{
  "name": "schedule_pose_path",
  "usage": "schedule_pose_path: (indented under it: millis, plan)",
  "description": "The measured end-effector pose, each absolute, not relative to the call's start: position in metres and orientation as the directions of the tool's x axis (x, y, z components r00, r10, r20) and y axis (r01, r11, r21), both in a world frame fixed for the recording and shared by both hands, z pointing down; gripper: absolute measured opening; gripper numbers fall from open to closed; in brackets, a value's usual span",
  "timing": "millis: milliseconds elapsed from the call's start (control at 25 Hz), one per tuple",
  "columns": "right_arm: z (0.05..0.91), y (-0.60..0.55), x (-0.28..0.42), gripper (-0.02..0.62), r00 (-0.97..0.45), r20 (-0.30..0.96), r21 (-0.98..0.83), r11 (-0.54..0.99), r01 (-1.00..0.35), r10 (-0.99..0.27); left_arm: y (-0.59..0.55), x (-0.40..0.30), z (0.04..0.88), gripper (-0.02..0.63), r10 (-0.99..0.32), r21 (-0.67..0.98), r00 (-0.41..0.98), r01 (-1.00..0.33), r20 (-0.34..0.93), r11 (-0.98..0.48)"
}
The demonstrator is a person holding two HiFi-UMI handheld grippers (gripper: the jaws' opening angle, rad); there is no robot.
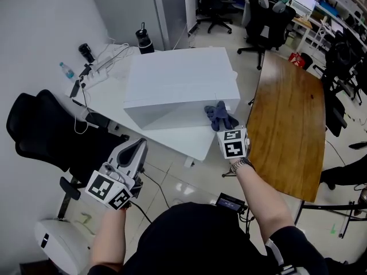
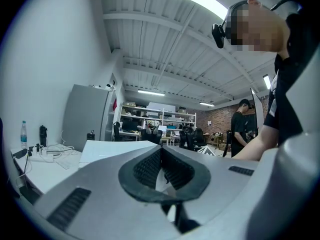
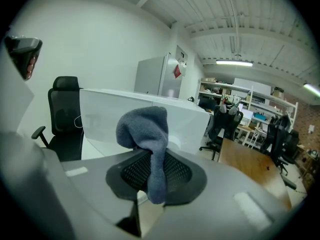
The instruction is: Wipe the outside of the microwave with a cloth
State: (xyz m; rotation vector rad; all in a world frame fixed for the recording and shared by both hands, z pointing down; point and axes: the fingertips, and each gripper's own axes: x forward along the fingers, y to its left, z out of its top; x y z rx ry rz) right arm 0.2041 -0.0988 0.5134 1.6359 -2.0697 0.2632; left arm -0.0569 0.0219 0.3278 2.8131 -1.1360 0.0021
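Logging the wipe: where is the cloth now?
In the head view the cloth is clamped in the right gripper, at the microwave's near right corner.

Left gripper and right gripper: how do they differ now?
The grey left gripper has jaws shut on nothing; the grey right gripper has jaws shut on a blue-grey fabric cloth. The left gripper hangs short of the white box-shaped microwave; the right gripper is near its front. Both carry black-and-white marker cubes.
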Motion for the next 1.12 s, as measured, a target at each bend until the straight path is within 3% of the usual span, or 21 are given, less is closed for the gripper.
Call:
schedule_pose_path:
  millis: [560,1120]
  plan:
    - [0.511,-0.082,0.260,0.063,-0.166,0.490,0.125,0.257,-0.958,-0.856,0.039,-0.005,0.333,0.005,-0.687,0.109,0.725,-0.688,0.053,-0.718]
    - [0.467,-0.027,0.284,0.064,-0.237,0.418,0.104,0.305,-0.947,-0.877,0.083,0.050,0.350,0.005,-0.668,0.145,0.741,-0.670,0.071,-0.728]
